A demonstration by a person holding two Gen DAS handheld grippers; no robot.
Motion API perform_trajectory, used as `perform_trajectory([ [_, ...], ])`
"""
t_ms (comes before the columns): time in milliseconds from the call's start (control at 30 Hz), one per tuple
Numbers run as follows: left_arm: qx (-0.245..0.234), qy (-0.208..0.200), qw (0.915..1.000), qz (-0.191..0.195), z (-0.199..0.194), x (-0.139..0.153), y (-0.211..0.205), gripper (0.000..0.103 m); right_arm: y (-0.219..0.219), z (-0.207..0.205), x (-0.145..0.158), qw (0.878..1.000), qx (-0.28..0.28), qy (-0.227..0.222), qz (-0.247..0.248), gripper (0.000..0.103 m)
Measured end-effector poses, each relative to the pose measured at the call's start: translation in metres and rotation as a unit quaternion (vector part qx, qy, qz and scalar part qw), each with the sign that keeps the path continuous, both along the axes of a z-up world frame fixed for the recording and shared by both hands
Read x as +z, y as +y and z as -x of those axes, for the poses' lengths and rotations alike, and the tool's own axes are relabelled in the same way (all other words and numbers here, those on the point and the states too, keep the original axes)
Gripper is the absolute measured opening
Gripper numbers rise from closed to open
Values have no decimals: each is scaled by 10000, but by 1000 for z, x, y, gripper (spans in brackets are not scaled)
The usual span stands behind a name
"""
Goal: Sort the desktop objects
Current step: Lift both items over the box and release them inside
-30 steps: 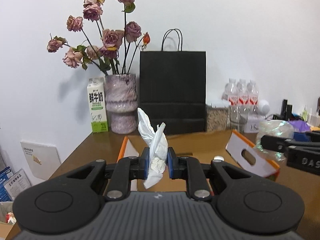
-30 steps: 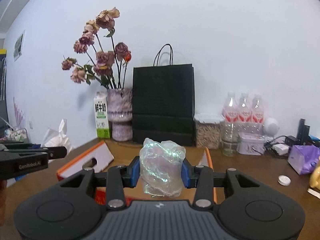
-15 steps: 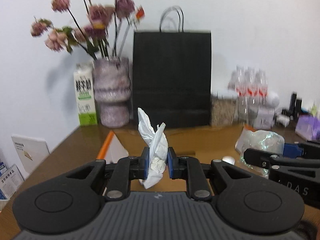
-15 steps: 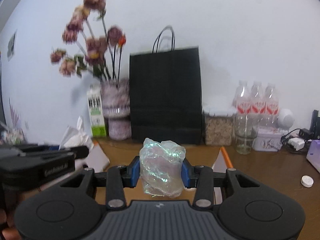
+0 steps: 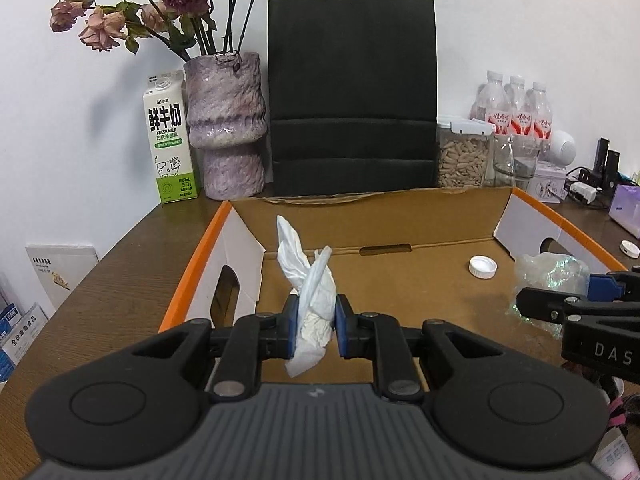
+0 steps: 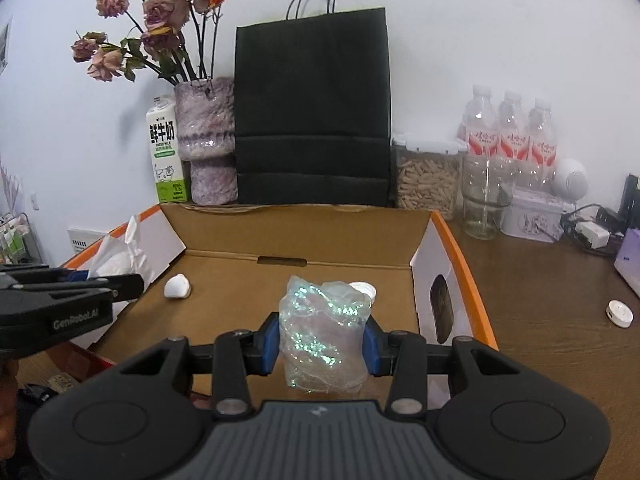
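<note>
Left wrist view shows my left gripper (image 5: 316, 330) clenched on a crumpled white tissue (image 5: 310, 300), which hangs over the open cardboard box (image 5: 400, 224). My right gripper (image 6: 322, 344) is closed around a wad of shiny clear plastic wrap (image 6: 324, 332), also above the box floor.

Both things look very light and soft to me. I judge the tissue may tear or cling to the pads, so the thick middle is the best place to hold. The wrap is springy and slippery, and I think a grip across its bulk is safest.

The left view shows a white bottle cap (image 5: 483, 267) clearly on the box floor; in the right view the wrap mostly hides it. The right view shows a small white lump (image 6: 177, 287) in the box, which the left view does not show.
</note>
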State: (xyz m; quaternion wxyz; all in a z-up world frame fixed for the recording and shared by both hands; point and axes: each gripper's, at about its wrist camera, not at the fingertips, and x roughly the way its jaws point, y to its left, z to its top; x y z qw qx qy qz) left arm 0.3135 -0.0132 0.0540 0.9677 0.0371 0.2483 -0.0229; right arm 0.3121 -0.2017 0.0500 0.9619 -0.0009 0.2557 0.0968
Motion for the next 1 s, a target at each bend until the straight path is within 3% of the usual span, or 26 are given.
perform_trajectory([
  [200,-11,62,10000,-55,0,-3,-2,22,3,-1,-2,9999,30,106,20,44],
  [333,-20,-16,10000,-91,2,0,-4,37,-1,-3,-1,9997,7,193,-141,47],
  [400,30,-81,9999,-124,4,1,-5,55,-1,-2,0,9998,-27,173,-120,57],
  [533,67,-219,9997,-128,8,5,-5,71,-2,1,4,9997,7,73,-230,82],
  [567,68,-266,9995,-137,9,6,-5,83,-1,2,5,9997,-19,36,-220,96],
  [633,94,-407,9990,-182,12,8,-7,100,0,5,8,9998,-34,-98,-167,102],
  [733,185,-615,9977,-208,16,11,-7,103,-3,6,12,9996,-42,-168,-236,103],
  [1000,214,-691,9973,-114,18,15,-6,103,-6,7,15,9993,-56,-158,-334,103],
])
